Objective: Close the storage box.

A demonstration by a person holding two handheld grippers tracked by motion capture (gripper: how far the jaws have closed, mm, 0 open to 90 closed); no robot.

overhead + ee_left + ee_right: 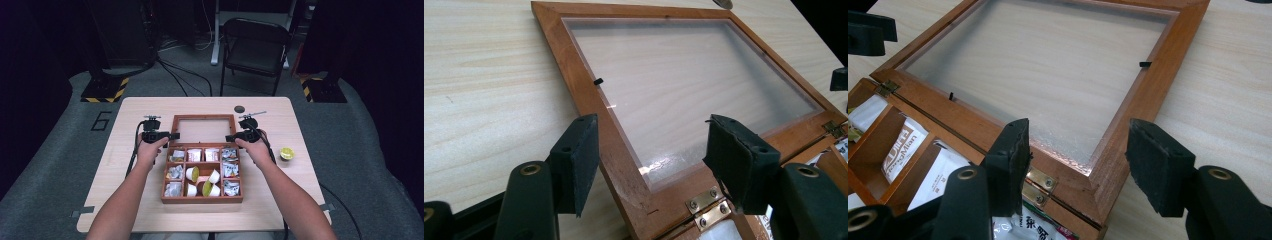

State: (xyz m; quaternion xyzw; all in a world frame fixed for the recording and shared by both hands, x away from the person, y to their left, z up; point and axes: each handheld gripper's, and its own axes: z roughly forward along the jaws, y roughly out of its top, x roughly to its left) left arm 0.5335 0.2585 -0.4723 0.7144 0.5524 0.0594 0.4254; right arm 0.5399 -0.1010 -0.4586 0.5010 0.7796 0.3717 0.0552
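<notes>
Both tongs (649, 165) (1078, 165) gape empty, straddling my lid's (202, 118) hinge corners; it lies flat toward twelve o'clock, each side equally near.

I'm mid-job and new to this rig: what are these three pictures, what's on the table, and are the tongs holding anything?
A person stands at a table with hand-held tongs in each hand. The high view looks down from above; the other two come from cameras riding on each set of tongs.

A wooden box lies open, its windowed lid folded back flat. Its compartments hold sachets and small cups. A lone cup sits to the right.

The left tongs and the right tongs each straddle a hinge-side corner of the lid, jaws open, gripping nothing.
</notes>
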